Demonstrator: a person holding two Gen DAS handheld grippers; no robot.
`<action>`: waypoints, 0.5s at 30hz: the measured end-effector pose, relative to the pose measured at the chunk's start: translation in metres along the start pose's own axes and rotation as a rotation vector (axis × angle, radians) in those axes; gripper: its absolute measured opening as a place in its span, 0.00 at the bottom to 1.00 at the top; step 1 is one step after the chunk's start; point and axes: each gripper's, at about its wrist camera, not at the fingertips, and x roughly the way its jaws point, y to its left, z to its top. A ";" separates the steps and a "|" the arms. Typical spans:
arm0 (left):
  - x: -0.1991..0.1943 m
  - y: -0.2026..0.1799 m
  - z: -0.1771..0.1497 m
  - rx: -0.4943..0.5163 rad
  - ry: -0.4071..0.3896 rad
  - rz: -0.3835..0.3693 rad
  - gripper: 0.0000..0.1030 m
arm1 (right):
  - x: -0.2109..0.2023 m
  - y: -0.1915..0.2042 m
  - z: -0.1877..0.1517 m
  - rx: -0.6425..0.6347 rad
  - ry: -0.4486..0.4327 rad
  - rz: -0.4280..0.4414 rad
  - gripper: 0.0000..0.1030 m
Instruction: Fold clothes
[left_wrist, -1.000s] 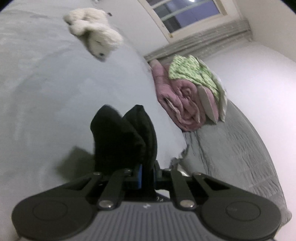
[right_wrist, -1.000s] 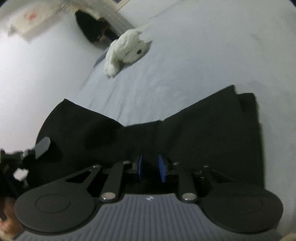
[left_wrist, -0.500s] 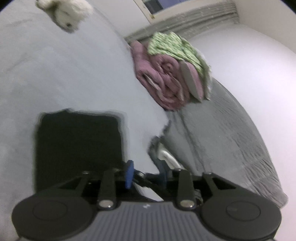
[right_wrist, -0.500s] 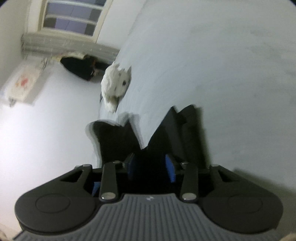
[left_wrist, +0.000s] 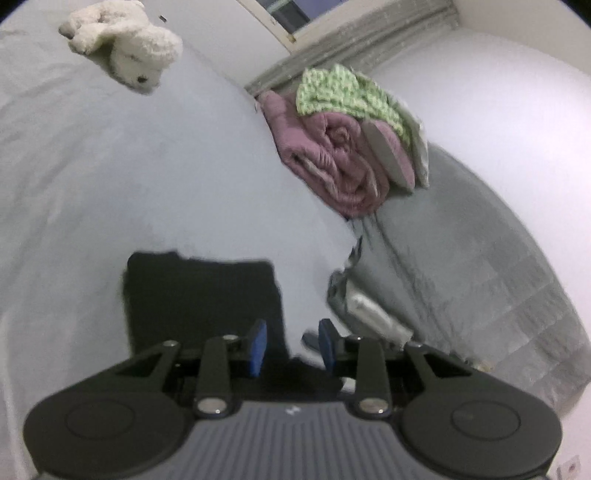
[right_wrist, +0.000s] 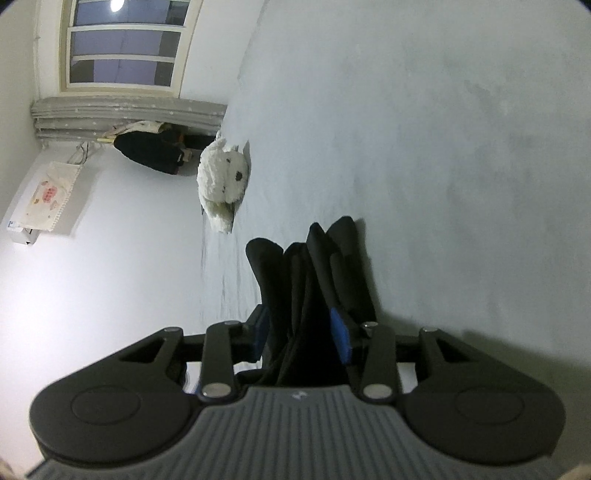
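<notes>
While the black garment (left_wrist: 201, 299) lies as a flat folded rectangle on the pale grey bed (left_wrist: 110, 177), the left tool (left_wrist: 290, 347) hovers just at its near right edge with its blue pads (left_wrist: 257, 345) parted; its jaws have just been opening, and only a low bit of dark cloth shows between them, with neither pad pressing on it. From the right wrist view the same garment (right_wrist: 314, 280) appears as a bunch of upright black folds that runs between the blue pads (right_wrist: 340, 334) of the right tool (right_wrist: 301, 332), whose jaws have likewise just been opening; whether the pads press on the cloth cannot be told. A white plush toy (left_wrist: 129, 48) lies farther up the bed, well apart from the garment. Beside the bed's far right edge sits a rolled pink quilt (left_wrist: 332, 155) with a green patterned cloth (left_wrist: 343, 96) on top, resting on grey bedding (left_wrist: 480, 277). A window (right_wrist: 122, 44) shows in the wall beyond.
</notes>
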 end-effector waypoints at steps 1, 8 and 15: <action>0.002 0.001 -0.004 0.015 0.017 -0.005 0.27 | 0.001 0.001 -0.001 -0.004 0.006 -0.001 0.41; 0.028 -0.006 -0.036 0.143 0.148 -0.022 0.26 | 0.022 0.014 -0.010 -0.078 0.016 -0.051 0.37; 0.031 -0.017 -0.039 0.228 0.170 -0.046 0.26 | 0.016 0.034 -0.021 -0.263 -0.077 -0.164 0.13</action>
